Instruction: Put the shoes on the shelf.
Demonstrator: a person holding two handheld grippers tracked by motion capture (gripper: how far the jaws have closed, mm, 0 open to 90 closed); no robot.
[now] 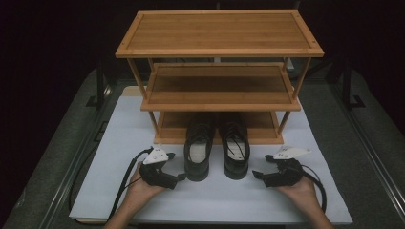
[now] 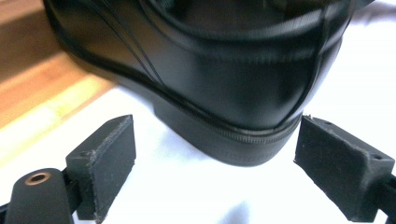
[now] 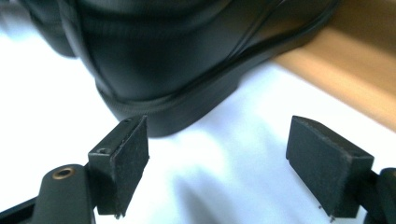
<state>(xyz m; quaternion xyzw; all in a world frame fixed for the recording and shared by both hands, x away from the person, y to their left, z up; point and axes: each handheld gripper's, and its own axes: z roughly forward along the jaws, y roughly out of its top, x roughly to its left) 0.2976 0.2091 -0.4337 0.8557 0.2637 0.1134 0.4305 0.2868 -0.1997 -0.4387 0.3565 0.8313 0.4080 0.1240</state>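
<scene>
Two black dress shoes, side by side on the white mat (image 1: 119,191), toes tucked under the bottom shelf of the bamboo rack (image 1: 218,33), heels toward the near edge.

Going left to right: left gripper (image 1: 182,177) released, jaws spread wide, nothing pinched, sitting just left of the left shoe (image 1: 198,150) at its heel. Up close, heel (image 2: 233,140) right between the spread pads but not pressed. Then the right shoe (image 1: 235,151), then the right gripper (image 1: 256,174), also released, near that shoe's heel (image 3: 163,112), which sits off toward one pad rather than centred.

Looks like the line-up-before-the-grab step. Next move probably calls for sliding each gripper in around its heel, squeezing, then lifting.

No brand or label readable anywhere; insoles too small and dim to tell, maybe something printed there.
</scene>
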